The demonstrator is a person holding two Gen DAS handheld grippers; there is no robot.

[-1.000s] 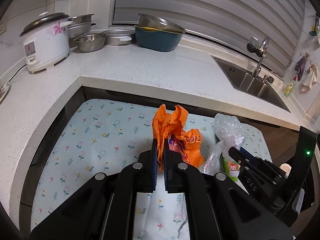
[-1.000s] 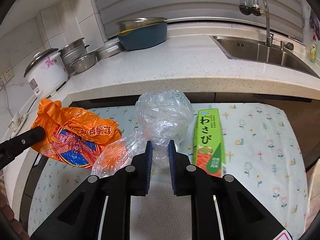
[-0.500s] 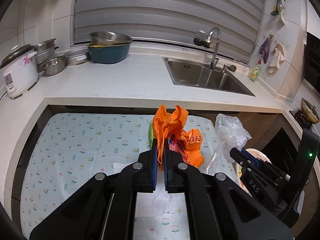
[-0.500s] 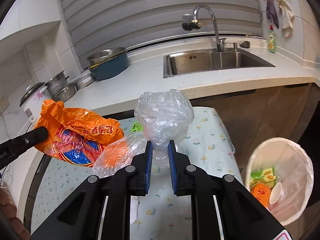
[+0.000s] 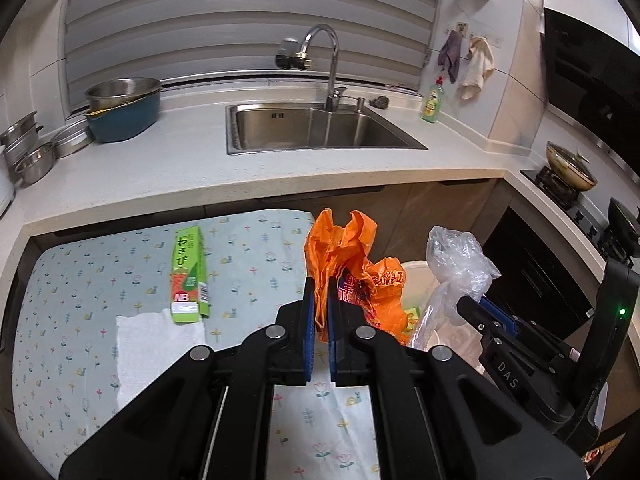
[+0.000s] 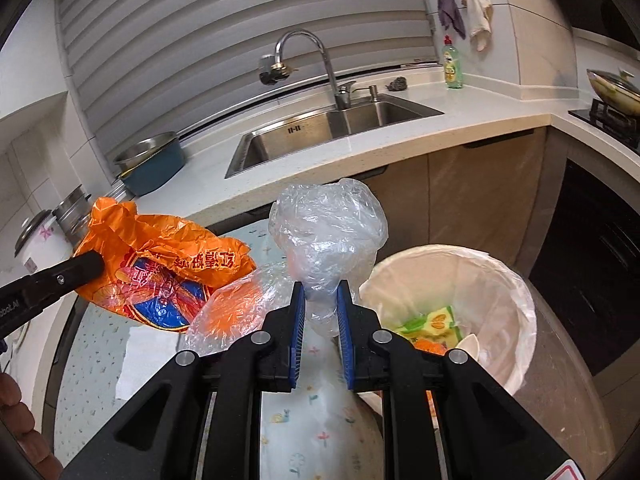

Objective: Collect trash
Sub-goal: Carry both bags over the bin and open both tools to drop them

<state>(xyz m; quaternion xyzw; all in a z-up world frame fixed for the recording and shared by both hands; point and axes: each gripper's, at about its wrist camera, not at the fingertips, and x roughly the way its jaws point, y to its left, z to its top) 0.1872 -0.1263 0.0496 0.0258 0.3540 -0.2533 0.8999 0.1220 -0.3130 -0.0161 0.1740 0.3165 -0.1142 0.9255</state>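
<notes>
- Kitchen w/ a white speckled counter [image 5: 192, 168] that bends round the corner. A shiny metal sink [image 5: 316, 130] sits in it, curved tap [image 5: 320, 60] behind, gray slat blind on the window.
- Left on the counter: a blue bowl [image 5: 122, 118] w/ a metal pan in it, plus small steel bowls.
- Green soap bottle [image 5: 433, 100] by the wall, two cloths hang above it. A pan sits on the stove at far right.
- Low table w/ a pale blue cloth [image 5: 80, 300], tiny flowers & snails on it.
- On the cloth: a long green box [image 5: 188, 276] lying flat, touching a white paper towel [image 5: 156, 344].
- Left claw [image 5: 320, 320] is pinched tight on an orange bag [image 5: 352, 276]. The bag is crinkly, thin plastic, red & blue print, held up in the air.
- Right claw [image 6: 320, 320] squeezes the neck of a clear bag [image 6: 328, 228]. It's puffy, wrinkly, see-through, held up next to the orange one.
- Round trash bin [image 6: 512, 304] w/ a white liner stands on the floor just right of the table, below the bags. Yellow-green wrappers, orange bits & sth white are inside.
</notes>
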